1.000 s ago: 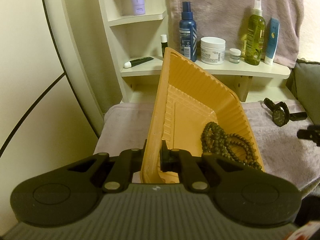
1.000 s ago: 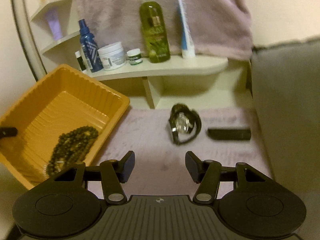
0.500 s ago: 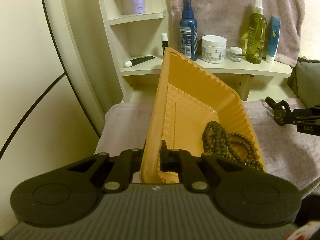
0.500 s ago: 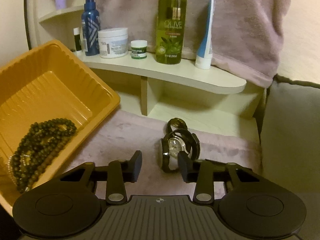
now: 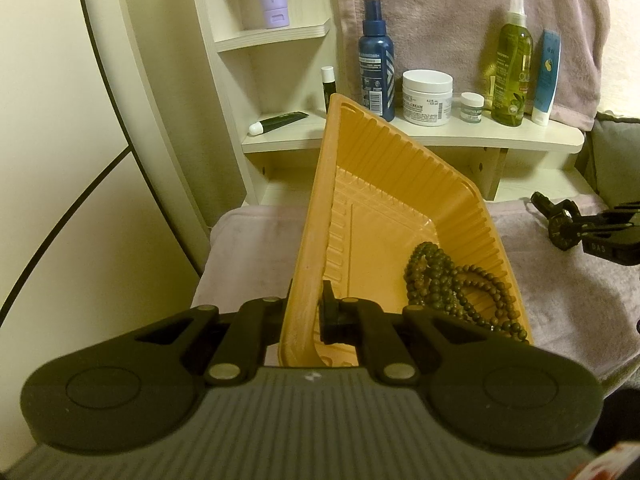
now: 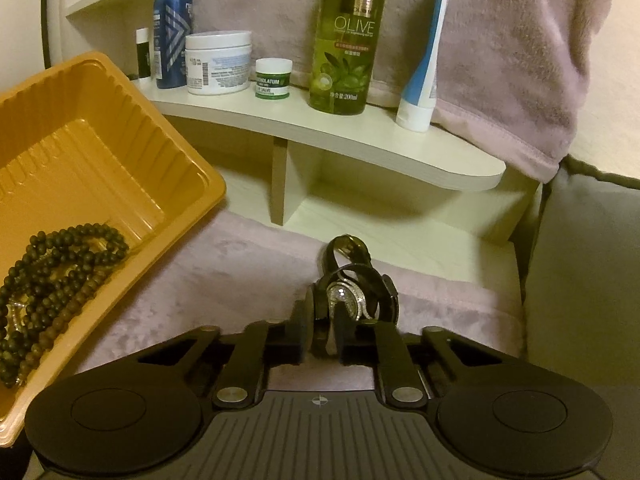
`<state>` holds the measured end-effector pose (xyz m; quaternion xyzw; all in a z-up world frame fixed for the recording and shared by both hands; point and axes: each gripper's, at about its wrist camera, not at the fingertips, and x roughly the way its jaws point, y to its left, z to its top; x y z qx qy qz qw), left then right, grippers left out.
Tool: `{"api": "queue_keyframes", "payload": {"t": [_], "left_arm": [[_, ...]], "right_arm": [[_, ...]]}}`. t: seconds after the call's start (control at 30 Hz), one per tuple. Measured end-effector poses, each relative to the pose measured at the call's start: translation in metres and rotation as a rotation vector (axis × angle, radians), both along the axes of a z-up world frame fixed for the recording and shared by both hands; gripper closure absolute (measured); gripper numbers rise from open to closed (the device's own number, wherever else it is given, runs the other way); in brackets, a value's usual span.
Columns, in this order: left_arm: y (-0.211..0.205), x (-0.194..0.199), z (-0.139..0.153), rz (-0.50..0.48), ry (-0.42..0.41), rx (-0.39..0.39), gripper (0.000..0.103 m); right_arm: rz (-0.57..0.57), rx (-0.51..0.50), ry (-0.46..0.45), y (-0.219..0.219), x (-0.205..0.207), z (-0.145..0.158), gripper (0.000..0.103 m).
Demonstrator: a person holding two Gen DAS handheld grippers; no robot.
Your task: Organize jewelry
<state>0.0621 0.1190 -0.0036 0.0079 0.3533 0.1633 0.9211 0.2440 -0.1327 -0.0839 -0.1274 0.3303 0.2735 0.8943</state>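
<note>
On the towel (image 6: 224,280), right tongs (image 6: 322,330) just closing grip the watch (image 6: 352,288).

Left gripper (image 5: 306,320) and right gripper (image 6: 322,330): matte black linkage fingers, silver pivot screws, round side discs, ribbed grey housing at 6 o'clock.

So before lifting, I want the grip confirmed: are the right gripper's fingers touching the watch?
Touching. The right wrist view shows the right gripper with both fingers pressed against the watch strap.
</note>
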Motion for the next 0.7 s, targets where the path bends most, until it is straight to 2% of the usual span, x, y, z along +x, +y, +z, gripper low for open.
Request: {"api": "queue_keyframes", "payload": {"t": [0.2,0.7], "left_arm": [[0.000,0.000,0.000,0.001,0.000,0.001,0.096],[0.000,0.000,0.000,0.000,-0.002,0.001,0.096]], "right_arm": [[-0.016,0.026,-0.013,-0.005,-0.007,0.004,0.093],[-0.009,0.082,-0.018,-0.029,-0.056,0.028,0.094]]}}
